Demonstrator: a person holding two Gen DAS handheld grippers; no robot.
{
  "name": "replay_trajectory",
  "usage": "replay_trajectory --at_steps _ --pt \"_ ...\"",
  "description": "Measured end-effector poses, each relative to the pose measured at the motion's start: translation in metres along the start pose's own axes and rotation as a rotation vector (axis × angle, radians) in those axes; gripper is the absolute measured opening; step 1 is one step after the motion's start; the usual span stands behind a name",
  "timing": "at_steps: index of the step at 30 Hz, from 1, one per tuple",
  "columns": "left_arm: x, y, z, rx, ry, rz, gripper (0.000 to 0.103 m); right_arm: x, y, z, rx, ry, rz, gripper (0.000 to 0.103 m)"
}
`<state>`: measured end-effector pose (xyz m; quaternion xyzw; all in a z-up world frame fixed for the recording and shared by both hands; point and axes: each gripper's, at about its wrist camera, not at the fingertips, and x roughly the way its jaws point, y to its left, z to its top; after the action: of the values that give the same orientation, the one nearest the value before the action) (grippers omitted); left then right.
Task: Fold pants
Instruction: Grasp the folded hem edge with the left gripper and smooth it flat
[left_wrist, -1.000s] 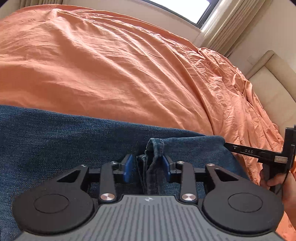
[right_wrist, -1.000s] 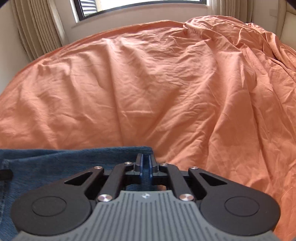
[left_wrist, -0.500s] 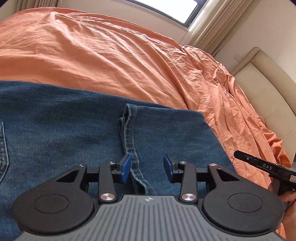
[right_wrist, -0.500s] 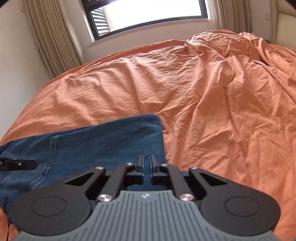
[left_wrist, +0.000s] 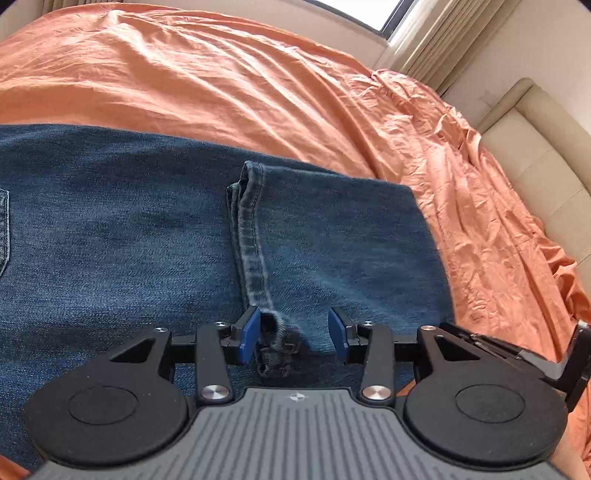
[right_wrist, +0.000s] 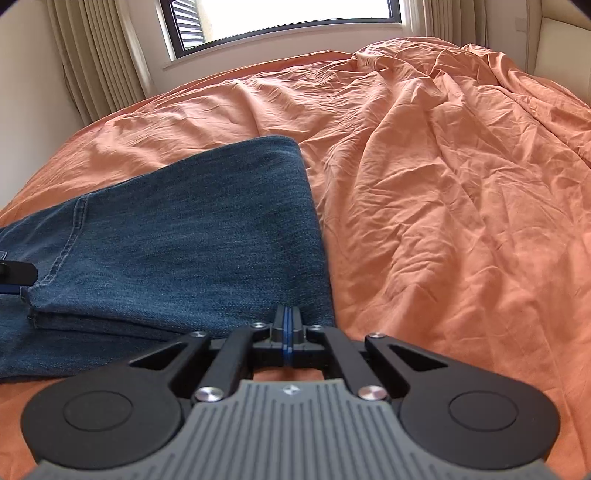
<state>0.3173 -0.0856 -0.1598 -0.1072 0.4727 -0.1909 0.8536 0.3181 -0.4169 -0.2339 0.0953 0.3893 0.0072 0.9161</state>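
The pants (left_wrist: 122, 236) lie flat on the orange bedspread (left_wrist: 258, 85), filling the left and centre of the left wrist view, and one fold looks done already: the leg end has been brought back over the rest, its hem (left_wrist: 251, 236) running as a stitched band from mid-frame down toward the bottom centre. To the right of that hem the doubled part ends in a smooth folded edge, and beyond it there is only bedspread and a pale headboard (left_wrist: 535, 155) at the right edge.

The left tool (left_wrist: 291, 334) has just been opening. Its blue pads stand apart on either side of the hem's near end, the cloth between them, the left pad close against it and the right one clear, so I judge it released rather than gripped.

In the right wrist view the pants (right_wrist: 177, 236) take up the left half, two layers stacked with the folded edge running from upper centre down to the tool. Their long axis runs left to right across the frame, and the far end leaves the picture at the left. The right tool (right_wrist: 287, 334) is closed with nothing in it, just off the pants' near right corner.

I would say at least one more fold is left to make a compact bundle, and the layers want squaring.
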Motion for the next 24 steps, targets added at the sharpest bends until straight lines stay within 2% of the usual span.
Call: replay_trajectory --at_steps 3,8,11,16,22,24 --pt "0.016 0.0 -0.007 0.052 0.068 0.061 0.045 0.0 0.001 0.001 -0.004 -0.001 0.0 0.0" --pt "0.022 0.002 -0.013 0.045 0.093 0.082 0.045 0.002 -0.005 0.001 0.021 0.004 0.015 0.0" --pt "0.021 0.0 -0.017 0.054 0.092 0.097 0.045 0.002 -0.003 0.001 0.007 0.002 0.008 0.0" --pt "0.012 0.002 -0.019 0.061 0.082 0.081 0.046 -0.002 -0.002 -0.001 0.007 -0.014 0.006 0.0" --pt "-0.027 0.01 -0.032 0.082 0.059 0.076 0.046 -0.023 0.015 -0.006 -0.087 -0.077 -0.034 0.001" --pt "-0.044 0.017 -0.035 0.07 0.033 0.078 0.047 -0.035 0.02 -0.007 -0.11 -0.113 -0.034 0.02"
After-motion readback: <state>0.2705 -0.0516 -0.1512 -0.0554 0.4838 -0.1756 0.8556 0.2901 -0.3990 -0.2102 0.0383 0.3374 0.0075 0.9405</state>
